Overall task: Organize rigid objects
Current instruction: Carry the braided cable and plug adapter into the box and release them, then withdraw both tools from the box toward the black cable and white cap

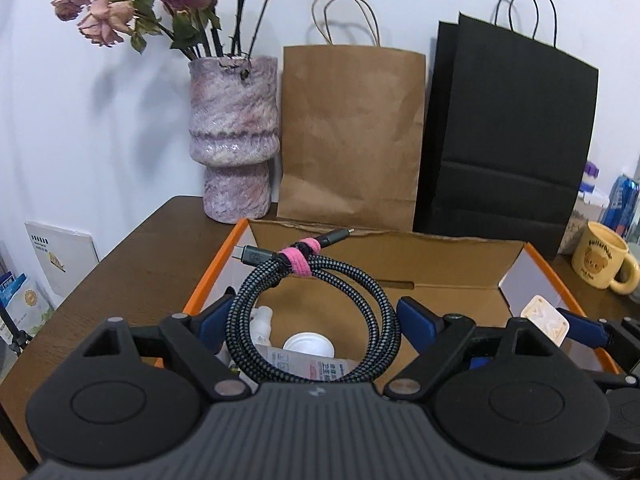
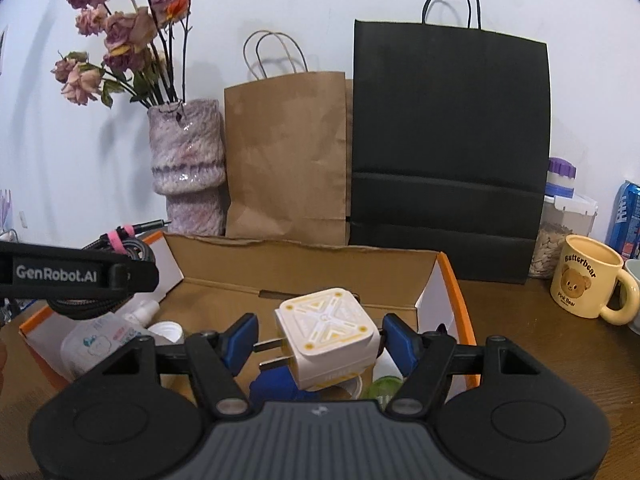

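My left gripper (image 1: 316, 320) holds a coiled black braided cable (image 1: 312, 312) tied with a pink strap above the open cardboard box (image 1: 452, 252) with orange edges. My right gripper (image 2: 320, 340) holds a white and yellow plug charger (image 2: 332, 332), prongs pointing left, above the same box (image 2: 304, 264). The charger also shows at the right in the left wrist view (image 1: 546, 320). The cable shows at the left in the right wrist view (image 2: 120, 240). Inside the box lie a white bottle (image 2: 140, 314), a white cap (image 1: 308, 346) and a packet (image 2: 96, 344).
A pink vase with dried roses (image 1: 234, 136), a brown paper bag (image 1: 352, 132) and a black paper bag (image 1: 508, 140) stand behind the box against the wall. A yellow bear mug (image 2: 588, 284), a jar (image 2: 560, 232) and a blue can (image 2: 624, 220) stand at the right.
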